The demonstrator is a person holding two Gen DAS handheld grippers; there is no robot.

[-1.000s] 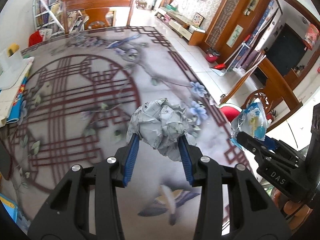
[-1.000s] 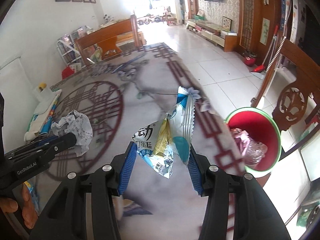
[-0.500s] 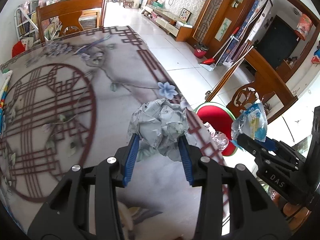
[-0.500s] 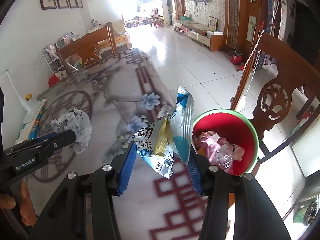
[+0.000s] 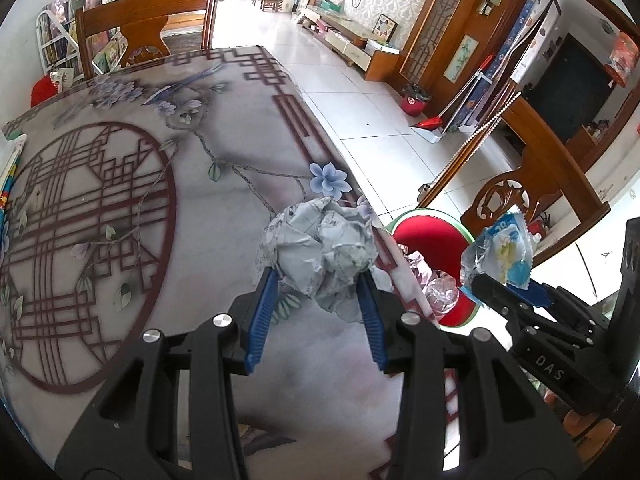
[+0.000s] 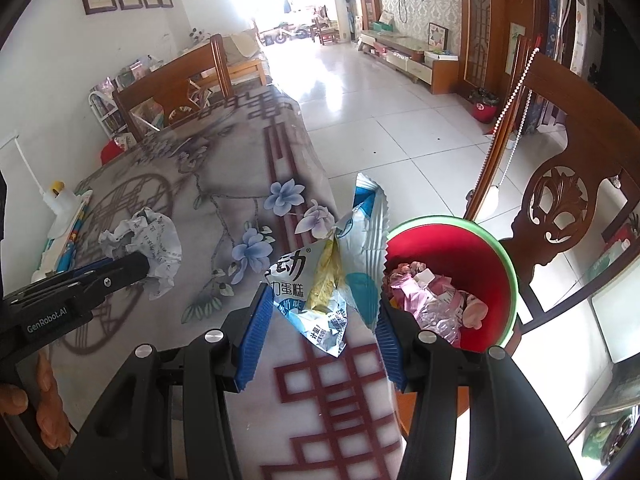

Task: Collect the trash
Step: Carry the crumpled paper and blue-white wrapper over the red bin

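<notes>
Crumpled grey-white paper ball (image 5: pixel 324 252) pinched between the blue pads of the left claw (image 5: pixel 318 304), above the patterned counter (image 5: pixel 120 184) near its edge. Torn blue-and-white snack wrapper (image 6: pixel 332 276) clamped in the right claw (image 6: pixel 320 316), just beside the round red plastic bin with green rim (image 6: pixel 452 252), already holding pink wrappers.

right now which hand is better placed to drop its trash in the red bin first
Right. The right gripper holds the snack wrapper just beside the red bin, at the table edge. The left gripper, clamped on the crumpled paper ball, sits farther in over the table.
</notes>
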